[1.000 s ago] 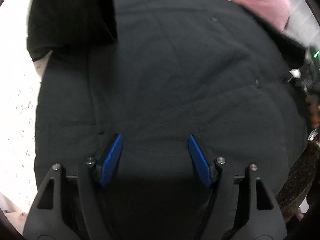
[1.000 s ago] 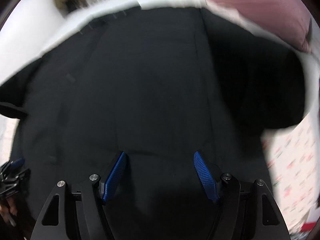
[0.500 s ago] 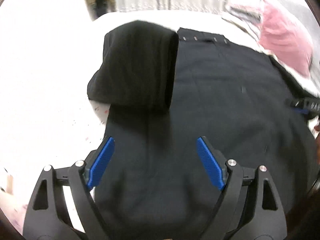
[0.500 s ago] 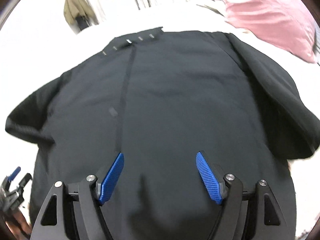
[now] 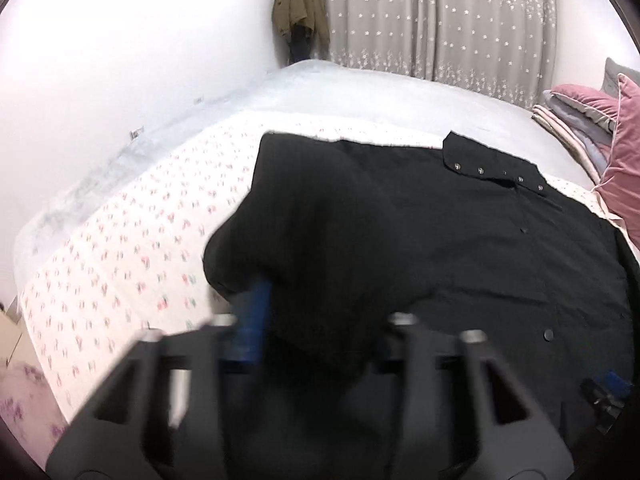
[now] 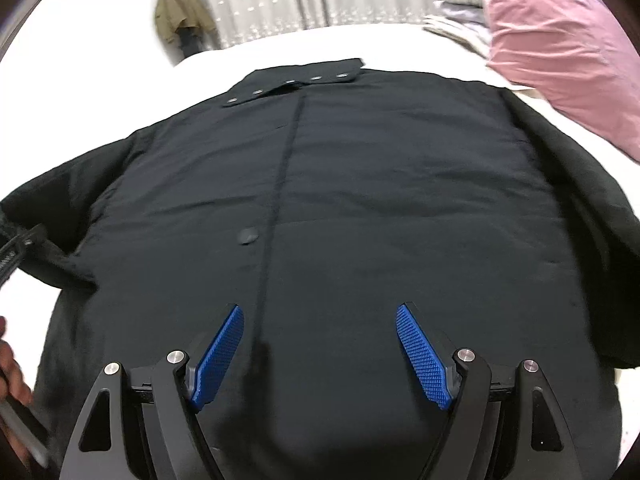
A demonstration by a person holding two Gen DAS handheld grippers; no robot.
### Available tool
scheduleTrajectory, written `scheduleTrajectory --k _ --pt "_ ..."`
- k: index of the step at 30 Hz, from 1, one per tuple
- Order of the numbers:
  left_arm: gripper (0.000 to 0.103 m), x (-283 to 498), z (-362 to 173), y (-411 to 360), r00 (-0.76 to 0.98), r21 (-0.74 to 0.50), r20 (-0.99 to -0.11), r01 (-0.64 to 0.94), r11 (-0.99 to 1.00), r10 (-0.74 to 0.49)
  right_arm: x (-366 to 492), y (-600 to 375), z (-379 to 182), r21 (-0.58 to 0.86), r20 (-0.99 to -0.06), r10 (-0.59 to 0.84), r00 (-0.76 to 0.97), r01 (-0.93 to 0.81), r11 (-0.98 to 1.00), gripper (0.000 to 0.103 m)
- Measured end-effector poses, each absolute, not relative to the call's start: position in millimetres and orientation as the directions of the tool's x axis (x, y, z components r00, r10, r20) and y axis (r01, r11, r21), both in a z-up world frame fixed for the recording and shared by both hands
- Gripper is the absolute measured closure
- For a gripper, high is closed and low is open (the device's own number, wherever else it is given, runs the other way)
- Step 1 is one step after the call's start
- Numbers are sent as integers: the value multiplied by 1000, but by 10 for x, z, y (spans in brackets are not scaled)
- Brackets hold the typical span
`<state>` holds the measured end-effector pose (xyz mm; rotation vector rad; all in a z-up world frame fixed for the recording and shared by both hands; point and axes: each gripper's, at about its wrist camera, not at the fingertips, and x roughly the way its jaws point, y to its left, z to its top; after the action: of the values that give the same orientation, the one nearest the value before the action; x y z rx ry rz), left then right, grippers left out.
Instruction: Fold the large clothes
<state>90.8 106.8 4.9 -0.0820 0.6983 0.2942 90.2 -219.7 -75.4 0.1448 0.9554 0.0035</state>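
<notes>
Black jacket [image 6: 360, 200] lies flat on bed [image 5: 120, 240], collar at 12 o'clock. Looks padded, soft, prob. bulky, won't crease sharp. Right gripper [image 6: 320, 352] wide open, empty, over hem. Left gripper [image 5: 320, 320] blurred over sleeve [image 5: 304, 232]; can't tell if gripping. Best hold: cuffs, hem corners.

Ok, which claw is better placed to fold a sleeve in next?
Left, probably: the sleeve is bunched inside the left claw, while the right claw hangs open over the middle of the jacket, away from both sleeves.
</notes>
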Motion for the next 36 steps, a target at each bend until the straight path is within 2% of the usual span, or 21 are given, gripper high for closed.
scheduleTrajectory --k 1,2,9,15,16,18,20,21,24,26,28,29,30,32,35,36 --pt "87 948 76 1115 728 38 -641 -283 958 241 889 -2257 -739 132 -813 64 578 77 988 23" --pt "89 988 122 1181 727 70 -638 -274 959 254 888 -2308 -733 143 -812 64 580 91 986 23" --pt "91 1391 636 2079 710 274 -569 -312 910 415 811 -2449 -640 157 -809 39 587 151 976 23" --pt "90 2147 503 3144 558 513 -521 -400 760 645 906 -2371 -721 141 -816 34 577 143 980 23" --pt "89 2249 441 3311 532 519 -533 -409 751 658 904 -2355 -723 130 -815 25 579 141 981 23" --pt "80 2422 300 3682 477 508 -575 -427 748 664 893 -2315 -713 100 -806 5 592 128 987 23" --pt "65 2524 191 3952 411 503 -602 -471 725 685 890 -2283 -709 69 -797 -16 604 117 991 23" --pt "54 2551 155 4042 394 506 -597 -491 709 699 890 -2272 -713 50 -793 -31 609 116 992 23" --pt "50 2615 97 4173 318 601 -502 -539 589 804 924 -2254 -756 24 -793 -51 607 115 993 23" --pt "48 2604 98 4191 330 562 -541 -543 624 774 965 -2229 -804 24 -802 -48 596 112 993 23" --pt "44 2500 130 4104 409 435 -610 -543 718 679 1001 -2169 -852 22 -810 -42 585 102 995 23" --pt "39 2469 128 4035 460 377 -632 -521 766 624 1007 -2143 -863 20 -811 -40 584 95 995 23" --pt "34 2456 107 3889 517 318 -657 -470 824 549 1019 -2098 -880 11 -811 -40 583 84 996 23" --pt "32 2478 1 3589 593 230 -697 -349 908 404 1028 -2023 -902 -12 -810 -49 585 66 998 23" --pt "31 2601 -373 3292 581 125 -772 -258 958 257 1010 -1949 -934 -48 -805 -66 590 46 998 23" --pt "31 2634 -521 3257 554 112 -796 -262 959 244 1004 -1945 -940 -53 -803 -68 591 43 998 23"
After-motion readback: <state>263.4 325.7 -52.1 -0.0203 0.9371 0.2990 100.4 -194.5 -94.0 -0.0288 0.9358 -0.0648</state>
